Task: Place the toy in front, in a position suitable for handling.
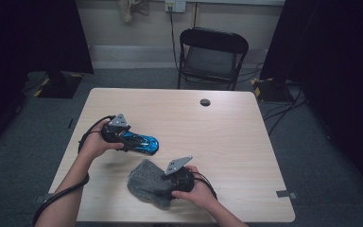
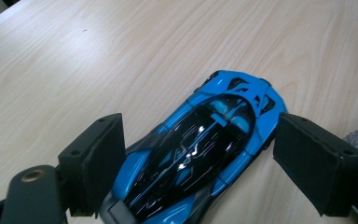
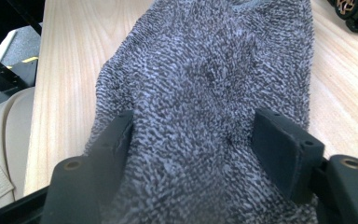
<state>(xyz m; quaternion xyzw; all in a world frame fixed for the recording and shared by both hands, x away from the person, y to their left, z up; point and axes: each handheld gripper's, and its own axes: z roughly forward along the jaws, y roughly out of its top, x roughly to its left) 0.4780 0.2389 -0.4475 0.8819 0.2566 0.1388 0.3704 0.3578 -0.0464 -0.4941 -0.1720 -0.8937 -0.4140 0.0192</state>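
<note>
Pale wood table (image 1: 227,127), folding chair (image 1: 211,56) at 12 o'clock. My left gripper (image 2: 200,154) spread around blue toy car (image 2: 200,149), pads clear; car light, rigid, glossy, slippery: pinch mid-body flanks. My right gripper (image 3: 193,140) pinching soft grey sock (image 3: 205,74) at 6 o'clock.

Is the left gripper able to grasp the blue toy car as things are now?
Probably yes: the blue toy car lies between the open jaws of the left gripper, and nothing stands between pads and car.
</note>
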